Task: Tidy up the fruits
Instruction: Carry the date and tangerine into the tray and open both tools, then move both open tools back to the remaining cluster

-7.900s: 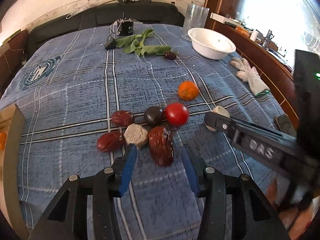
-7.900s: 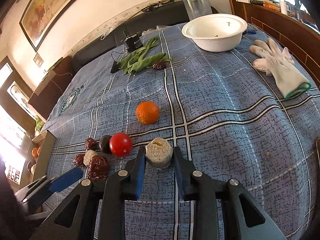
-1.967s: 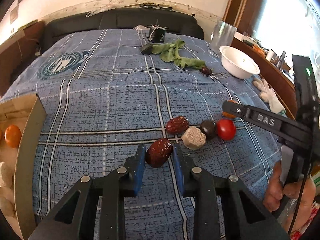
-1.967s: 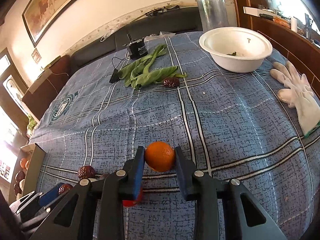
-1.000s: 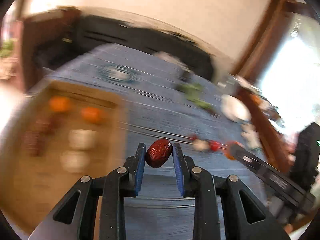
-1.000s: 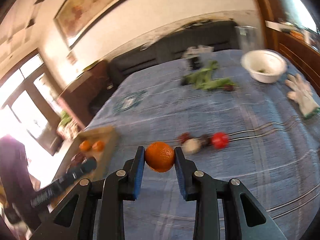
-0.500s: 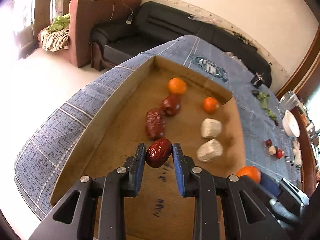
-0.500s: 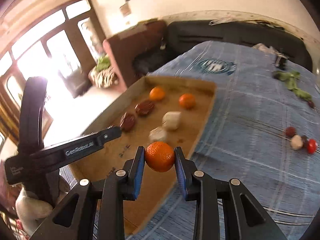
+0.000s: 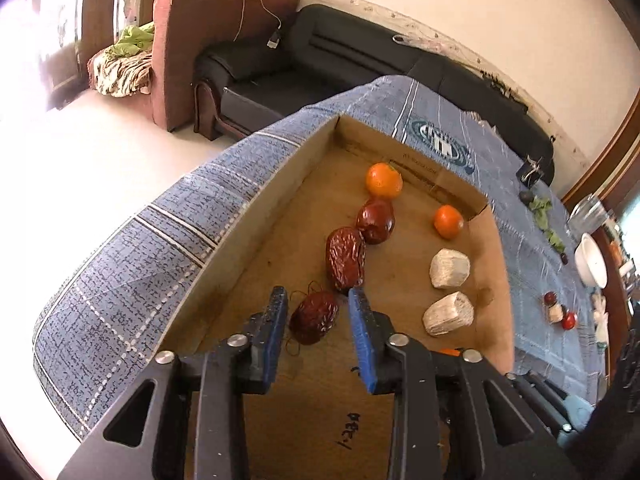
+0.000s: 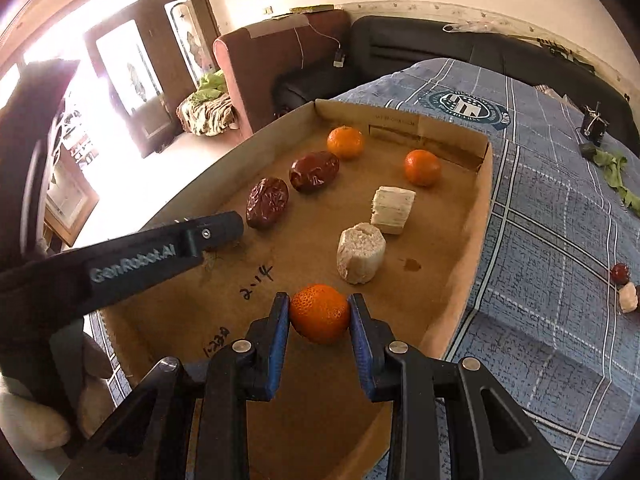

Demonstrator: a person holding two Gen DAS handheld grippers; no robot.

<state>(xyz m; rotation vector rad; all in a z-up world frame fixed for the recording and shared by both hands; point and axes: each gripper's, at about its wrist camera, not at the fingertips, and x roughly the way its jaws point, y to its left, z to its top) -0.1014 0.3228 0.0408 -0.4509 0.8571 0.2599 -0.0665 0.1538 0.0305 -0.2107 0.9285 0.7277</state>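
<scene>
Left wrist view: the left gripper point(image 9: 318, 316) points down into the cardboard tray point(image 9: 256, 216), jaws spread wide around a wrinkled red date point(image 9: 314, 316) lying on the tray floor. Right wrist view: the right gripper point(image 10: 319, 316) clamps a round, dimpled orange point(image 10: 319, 313) above the tray's near right corner.

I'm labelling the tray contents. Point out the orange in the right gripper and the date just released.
orange point(image 10: 319, 313): right wrist view, middle of its peel.
date point(image 9: 313, 317): left wrist view, centre of its wrinkled skin.
</scene>
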